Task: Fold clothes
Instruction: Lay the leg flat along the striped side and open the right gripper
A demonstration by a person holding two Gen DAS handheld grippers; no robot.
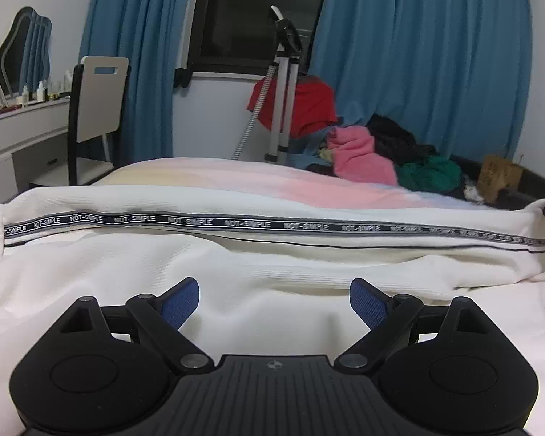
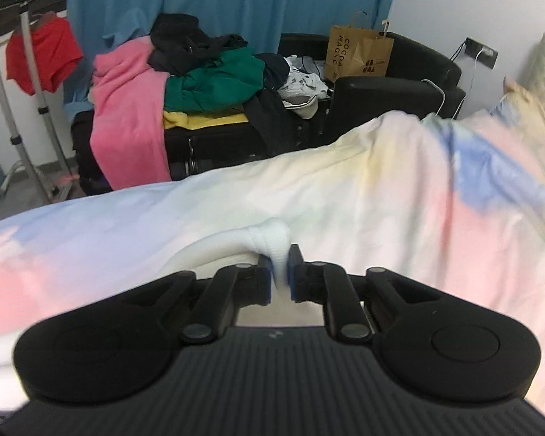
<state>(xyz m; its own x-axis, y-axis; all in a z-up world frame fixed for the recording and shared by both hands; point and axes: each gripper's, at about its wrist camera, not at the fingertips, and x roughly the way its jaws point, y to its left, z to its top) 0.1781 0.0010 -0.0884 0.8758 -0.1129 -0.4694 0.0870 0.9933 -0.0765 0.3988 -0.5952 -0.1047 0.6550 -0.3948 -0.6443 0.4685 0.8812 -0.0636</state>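
A white garment [image 1: 258,265] with a dark "NOT-SIMPLE" lettered stripe [image 1: 236,223] lies spread across the bed in the left wrist view. My left gripper [image 1: 274,303] is open, its blue pads [image 1: 180,303] low over the white cloth, holding nothing. My right gripper [image 2: 280,272] is shut on a bunched ribbed edge of the white garment [image 2: 269,241], lifted a little above the pastel bedcover [image 2: 345,200]. The rest of the garment trails off to the left under the gripper.
A pile of pink, green and black clothes [image 2: 185,80] lies on a black sofa [image 2: 388,87] beyond the bed, with a brown paper bag [image 2: 359,54]. A garment steamer stand [image 1: 285,83] with a red shirt, a chair [image 1: 98,116] and a dressing table stand near blue curtains.
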